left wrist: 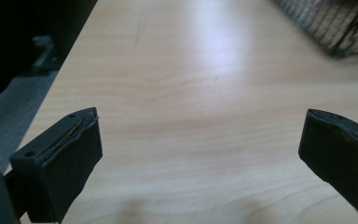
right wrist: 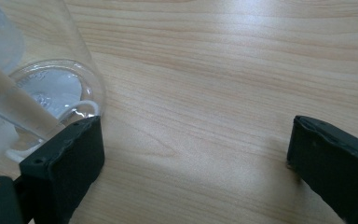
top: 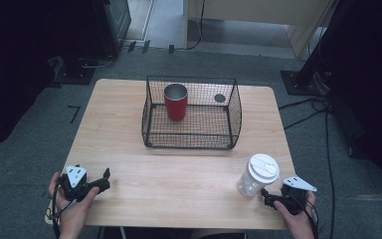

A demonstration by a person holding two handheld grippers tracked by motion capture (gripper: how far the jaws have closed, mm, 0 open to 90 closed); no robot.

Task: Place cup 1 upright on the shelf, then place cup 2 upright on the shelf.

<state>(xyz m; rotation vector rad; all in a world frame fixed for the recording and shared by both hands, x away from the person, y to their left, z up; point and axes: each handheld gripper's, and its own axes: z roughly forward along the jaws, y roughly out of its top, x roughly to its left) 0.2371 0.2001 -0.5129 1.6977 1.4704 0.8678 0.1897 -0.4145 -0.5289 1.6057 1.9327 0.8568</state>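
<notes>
With both tongs wide and empty, the right gripper (top: pixel 271 197) (lower right) could tip the clear cup (top: pixel 256 175) by nudging it.

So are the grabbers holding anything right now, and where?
No, nothing is held. The left gripper is open over bare table. The right gripper is open too, beside the clear cup, which sits outside its jaws.
</notes>
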